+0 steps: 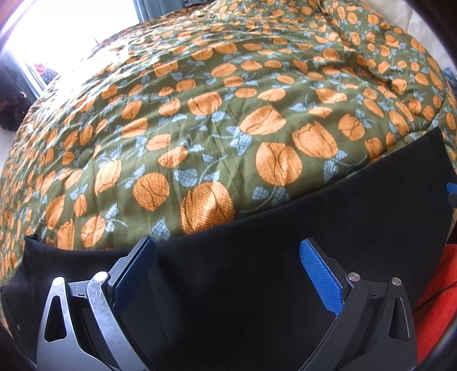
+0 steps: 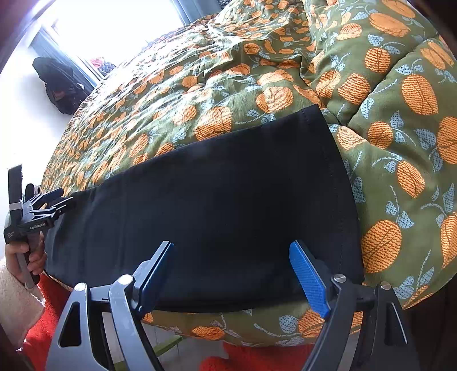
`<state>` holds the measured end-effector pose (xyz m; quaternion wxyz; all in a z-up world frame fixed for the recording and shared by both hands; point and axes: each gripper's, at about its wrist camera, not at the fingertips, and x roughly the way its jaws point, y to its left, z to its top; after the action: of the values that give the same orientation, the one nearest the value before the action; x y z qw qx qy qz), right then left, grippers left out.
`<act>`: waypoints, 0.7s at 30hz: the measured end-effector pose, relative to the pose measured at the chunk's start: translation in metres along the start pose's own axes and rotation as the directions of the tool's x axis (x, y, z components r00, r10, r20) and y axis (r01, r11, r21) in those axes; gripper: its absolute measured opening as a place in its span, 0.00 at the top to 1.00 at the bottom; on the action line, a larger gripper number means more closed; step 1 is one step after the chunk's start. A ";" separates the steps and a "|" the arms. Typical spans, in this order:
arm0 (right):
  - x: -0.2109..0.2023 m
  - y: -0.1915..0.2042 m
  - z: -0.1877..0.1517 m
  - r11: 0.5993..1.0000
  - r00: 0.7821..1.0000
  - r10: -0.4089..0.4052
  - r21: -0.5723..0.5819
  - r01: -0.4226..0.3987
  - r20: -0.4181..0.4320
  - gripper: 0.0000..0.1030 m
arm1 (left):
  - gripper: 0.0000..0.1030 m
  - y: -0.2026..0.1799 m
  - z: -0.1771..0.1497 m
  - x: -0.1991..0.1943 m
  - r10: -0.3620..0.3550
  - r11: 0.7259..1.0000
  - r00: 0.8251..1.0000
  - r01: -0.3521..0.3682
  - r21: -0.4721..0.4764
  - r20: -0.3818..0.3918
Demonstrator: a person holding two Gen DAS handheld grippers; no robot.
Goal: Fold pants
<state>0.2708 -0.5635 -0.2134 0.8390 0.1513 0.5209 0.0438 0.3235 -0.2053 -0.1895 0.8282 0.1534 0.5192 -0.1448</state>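
Black pants (image 1: pixel 257 228) lie flat along the near edge of a bed, folded lengthwise into one long strip; they also show in the right wrist view (image 2: pixel 214 194), hem end at the right. My left gripper (image 1: pixel 225 251) is open, its blue pads spread above the left part of the pants, holding nothing. My right gripper (image 2: pixel 231 254) is open above the right part near the hem, holding nothing. The left gripper (image 2: pixel 42 205) also shows at the pants' far left end, held by a hand.
The bed is covered by a green quilt with orange flowers (image 1: pixel 214 114), bunched into a thick fold at the right (image 2: pixel 400 114). A bright window (image 2: pixel 114 25) and a dark bag (image 2: pixel 60 85) are at the far left. Red fabric (image 2: pixel 48 314) lies below the bed edge.
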 end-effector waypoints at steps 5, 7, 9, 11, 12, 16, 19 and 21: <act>-0.001 -0.001 0.000 1.000 1.000 0.006 0.001 -0.006 0.001 0.20 | 0.02 -0.017 -0.029 -0.010 0.004 0.999 1.000 -0.005 0.054 0.010; -0.002 -0.001 -0.001 1.000 1.000 0.011 0.006 -0.011 0.003 0.21 | 0.02 -0.023 -0.043 -0.017 0.001 0.997 1.000 -0.001 0.071 0.012; -0.002 -0.002 0.000 1.000 1.000 0.013 0.010 -0.013 0.005 0.21 | 0.02 -0.025 -0.056 -0.023 -0.010 0.998 1.000 0.009 0.069 0.009; -0.002 -0.001 -0.001 1.000 1.000 0.009 0.009 -0.009 0.005 0.20 | 0.02 -0.028 -0.068 -0.028 -0.025 0.998 1.000 0.025 0.061 0.004; -0.002 -0.001 -0.001 1.000 1.000 0.007 0.006 -0.007 0.004 0.20 | 0.02 -0.030 -0.073 -0.030 -0.030 0.998 1.000 0.030 0.056 0.005; -0.002 0.000 -0.001 1.000 1.000 0.004 0.004 -0.004 0.004 0.20 | 0.01 -0.039 -0.091 -0.034 -0.018 0.997 1.000 0.017 0.071 0.022; -0.001 0.000 -0.001 1.000 1.000 0.004 0.006 -0.004 0.005 0.20 | 0.01 -0.041 -0.095 -0.034 -0.010 0.998 1.000 0.008 0.068 0.024; -0.001 0.000 -0.001 1.000 1.000 0.002 0.004 -0.002 0.004 0.20 | 0.01 -0.041 -0.094 -0.033 -0.006 0.998 1.000 0.005 0.066 0.017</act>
<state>0.2694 -0.5636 -0.2127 0.8397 0.1538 0.5191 0.0433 0.2169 -0.2025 -0.2026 0.8268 0.1777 0.5073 -0.1656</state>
